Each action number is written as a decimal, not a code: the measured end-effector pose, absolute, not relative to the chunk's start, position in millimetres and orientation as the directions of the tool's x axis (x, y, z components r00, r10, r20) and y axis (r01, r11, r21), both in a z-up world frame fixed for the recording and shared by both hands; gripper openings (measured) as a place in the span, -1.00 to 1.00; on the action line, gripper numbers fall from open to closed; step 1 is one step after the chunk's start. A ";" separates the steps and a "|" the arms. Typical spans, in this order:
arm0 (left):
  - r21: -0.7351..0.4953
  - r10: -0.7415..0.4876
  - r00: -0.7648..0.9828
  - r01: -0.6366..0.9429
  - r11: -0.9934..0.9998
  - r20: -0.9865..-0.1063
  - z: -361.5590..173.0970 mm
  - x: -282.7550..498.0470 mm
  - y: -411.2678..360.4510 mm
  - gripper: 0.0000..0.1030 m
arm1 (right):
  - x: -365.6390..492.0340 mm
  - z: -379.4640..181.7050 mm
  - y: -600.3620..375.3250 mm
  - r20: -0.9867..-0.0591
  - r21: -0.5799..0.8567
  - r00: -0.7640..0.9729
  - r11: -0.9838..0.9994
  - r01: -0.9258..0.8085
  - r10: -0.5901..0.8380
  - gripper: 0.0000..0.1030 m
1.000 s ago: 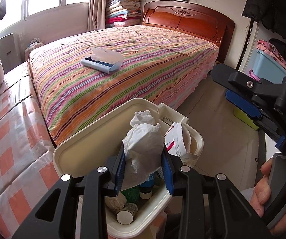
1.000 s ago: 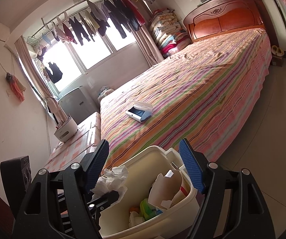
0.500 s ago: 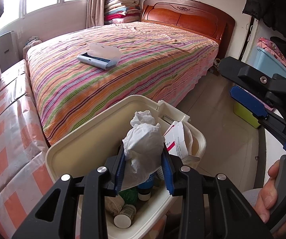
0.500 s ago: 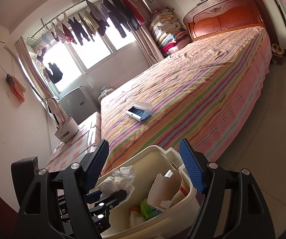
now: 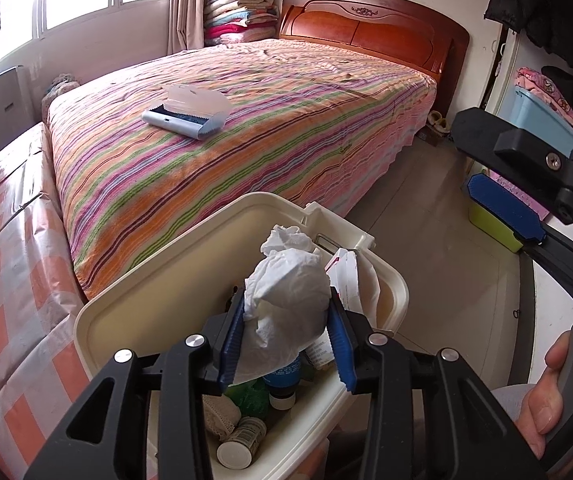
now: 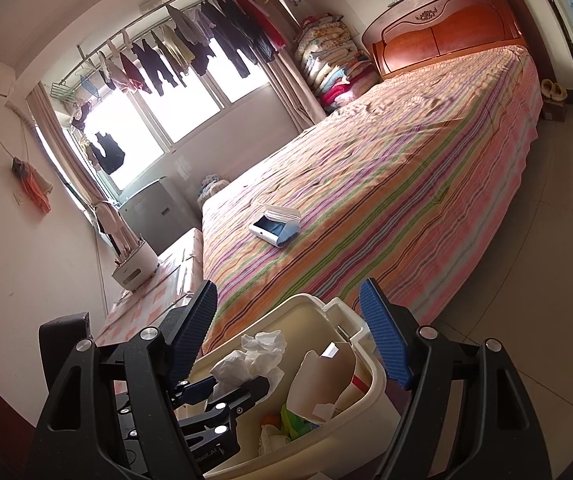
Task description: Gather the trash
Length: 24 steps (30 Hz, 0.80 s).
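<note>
My left gripper (image 5: pixel 286 336) is shut on a crumpled white tissue (image 5: pixel 286 300) and holds it just above the open cream trash bin (image 5: pixel 396 296). The bin holds bottles, a paper carton and other waste. In the right wrist view the tissue (image 6: pixel 252 360) sits in the left gripper's fingers (image 6: pixel 242 390) over the bin (image 6: pixel 374 380). My right gripper (image 6: pixel 292 336) is open and empty, above the bin's near side; it also shows at the right of the left wrist view (image 5: pixel 526 192).
A striped bed (image 5: pixel 286 120) lies beyond the bin, with a blue-and-white lint brush case (image 5: pixel 186 116) on it. A checkered chest (image 5: pixel 2 280) stands at the left. Tiled floor (image 5: pixel 438 248) and storage boxes (image 5: pixel 542 112) are at the right.
The left gripper with the tissue has shifted slightly over the bin, which now sits a little lower and nearer in view. The right gripper has stayed open and nearly still.
</note>
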State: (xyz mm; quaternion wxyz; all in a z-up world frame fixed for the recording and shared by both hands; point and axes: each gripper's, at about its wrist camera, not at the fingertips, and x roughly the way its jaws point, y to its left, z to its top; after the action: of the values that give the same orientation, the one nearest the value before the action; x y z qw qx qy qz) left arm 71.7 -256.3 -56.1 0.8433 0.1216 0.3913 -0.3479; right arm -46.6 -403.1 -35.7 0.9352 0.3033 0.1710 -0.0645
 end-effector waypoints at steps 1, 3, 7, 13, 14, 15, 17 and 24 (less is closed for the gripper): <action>-0.064 -0.489 0.453 0.682 0.728 -0.745 -56.4 71.2 -257.5 -0.23 | -46.9 -36.2 -404.3 -0.359 0.548 0.933 0.806 0.225 -0.016 0.41; -0.060 -0.486 0.455 0.681 0.730 -0.746 -57.0 70.4 -259.1 -0.14 | -48.0 -36.7 -406.3 -0.357 0.553 0.934 0.802 0.225 -0.016 0.41; -0.060 -0.480 0.453 0.677 0.733 -0.751 -58.3 70.6 -261.3 0.05 | -50.6 -36.3 -409.1 -0.351 0.559 0.936 0.798 0.226 -0.019 0.42; -0.060 -0.474 0.465 0.663 0.746 -0.748 -54.3 70.0 -259.6 0.28 | -54.2 -37.0 -412.4 -0.346 0.567 0.938 0.791 0.232 -0.027 0.45; -0.057 -0.472 0.471 0.661 0.749 -0.745 -53.1 69.3 -258.5 0.30 | -54.1 -36.8 -412.6 -0.346 0.565 0.938 0.791 0.233 -0.029 0.46; -0.053 -0.470 0.477 0.658 0.751 -0.743 -51.8 68.2 -257.3 0.32 | -54.3 -37.0 -412.9 -0.347 0.565 0.938 0.791 0.235 -0.031 0.47; -0.044 -0.462 0.486 0.652 0.757 -0.742 -49.5 66.6 -254.5 0.34 | -54.4 -37.7 -414.0 -0.350 0.565 0.936 0.788 0.244 -0.039 0.50; -0.008 -0.399 0.572 0.565 0.825 -0.716 -31.5 56.8 -221.0 0.35 | -53.2 -37.6 -405.5 -0.403 0.504 0.910 0.806 0.311 -0.099 0.73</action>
State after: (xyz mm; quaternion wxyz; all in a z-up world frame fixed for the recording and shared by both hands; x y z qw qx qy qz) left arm 56.8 -221.0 -31.5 0.8796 0.1117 0.3724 -0.2740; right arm -53.2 -405.5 -37.6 0.9326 0.2918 0.1819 -0.1099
